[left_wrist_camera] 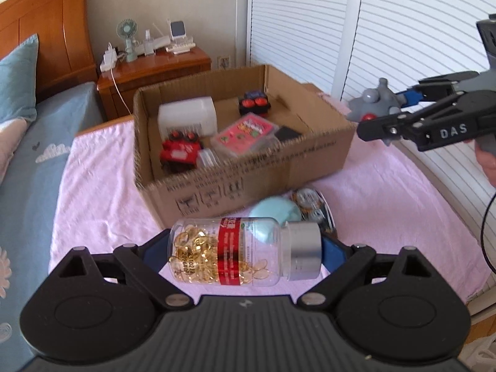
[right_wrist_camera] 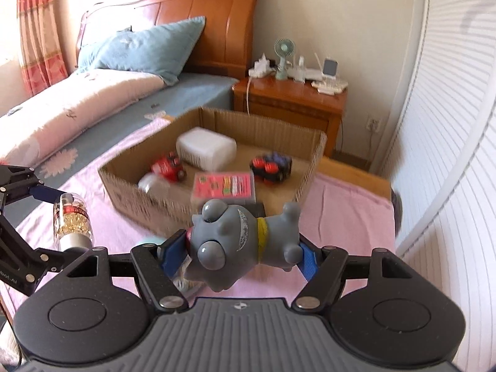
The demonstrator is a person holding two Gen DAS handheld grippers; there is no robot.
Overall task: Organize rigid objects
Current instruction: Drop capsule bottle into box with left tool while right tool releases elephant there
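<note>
Left wrist view: my left gripper [left_wrist_camera: 245, 249] squeezes the clear plastic pill bottle [left_wrist_camera: 245, 252] endwise; my right gripper [right_wrist_camera: 240, 255] pinches the grey rubber toy animal [right_wrist_camera: 240, 245]. Both hang near the brown cardboard box [left_wrist_camera: 248, 179]. Either could slip sideways and drop.

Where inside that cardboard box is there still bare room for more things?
In the cardboard box, bare floor shows along the far wall, between the white container and the dark toy car. The near side is crowded with the red toy car and pink case.
</note>
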